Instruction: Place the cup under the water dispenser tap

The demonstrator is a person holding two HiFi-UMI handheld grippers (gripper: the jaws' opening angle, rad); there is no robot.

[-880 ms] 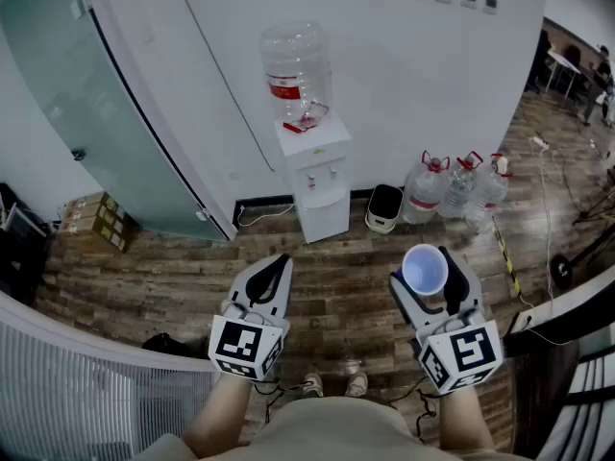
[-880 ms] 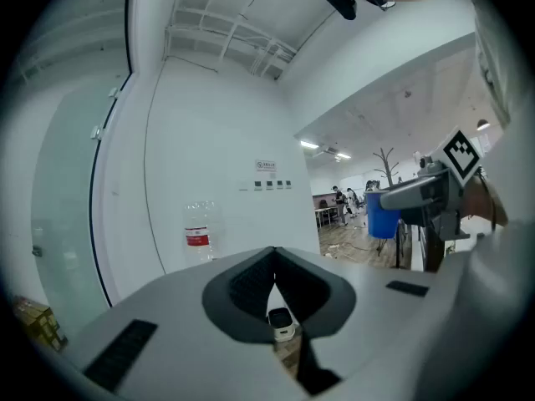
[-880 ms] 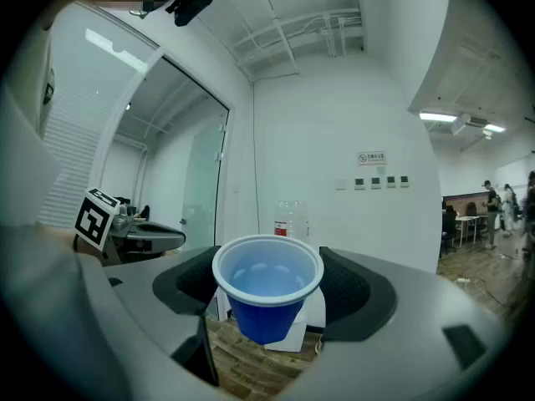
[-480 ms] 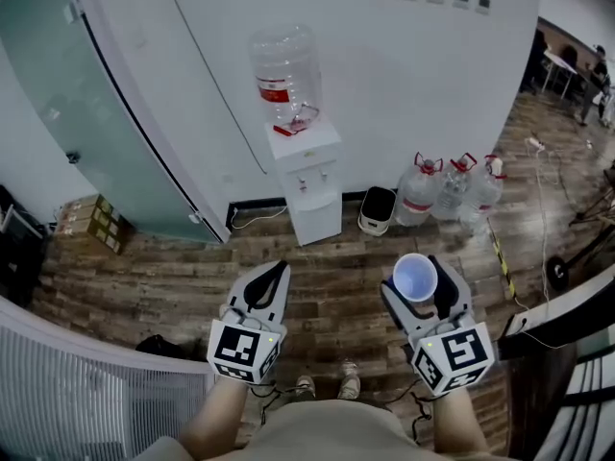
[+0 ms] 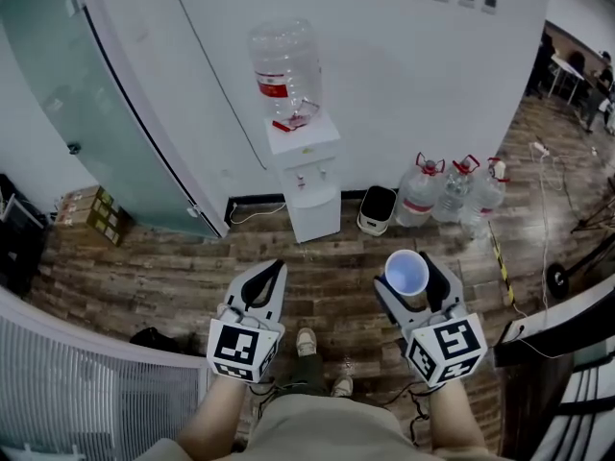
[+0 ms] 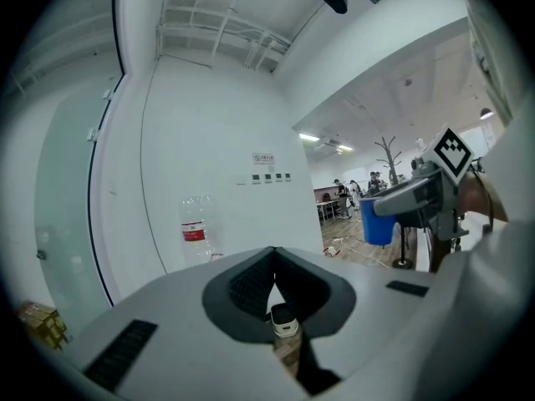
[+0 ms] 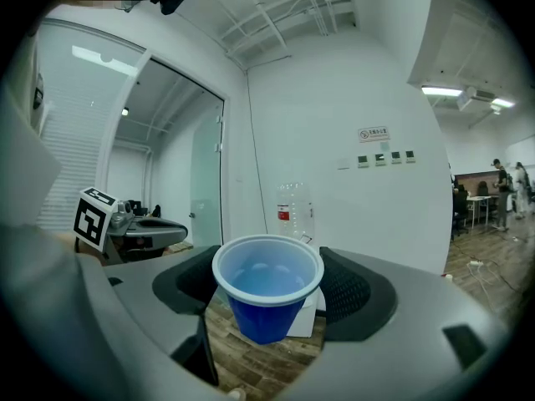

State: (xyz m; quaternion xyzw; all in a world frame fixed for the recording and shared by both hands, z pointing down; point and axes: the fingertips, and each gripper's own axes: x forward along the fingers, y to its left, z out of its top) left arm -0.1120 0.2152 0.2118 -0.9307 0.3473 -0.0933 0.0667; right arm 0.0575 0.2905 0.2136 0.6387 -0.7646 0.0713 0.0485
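Observation:
A white water dispenser [image 5: 306, 176] with a clear, nearly empty bottle [image 5: 282, 65] on top stands against the white wall ahead. My right gripper [image 5: 413, 279] is shut on a blue plastic cup [image 5: 405, 271], held upright and empty, well short of the dispenser. In the right gripper view the cup [image 7: 267, 295] sits between both pads, with the bottle [image 7: 292, 207] behind it. My left gripper [image 5: 270, 275] is level beside it, shut with nothing in it; in its own view the left gripper [image 6: 274, 257] shows its tips meeting.
Three large water jugs [image 5: 452, 192] and a small white bin [image 5: 381, 209] stand right of the dispenser. A glass partition [image 5: 86, 113] runs along the left, with cardboard boxes [image 5: 91, 214] at its foot. Cables [image 5: 538, 152] lie on the wooden floor at right.
The person has stepped toward the dispenser, one foot now forward between the grippers. The right gripper with the cup has drifted slightly left; the left gripper keeps its place.

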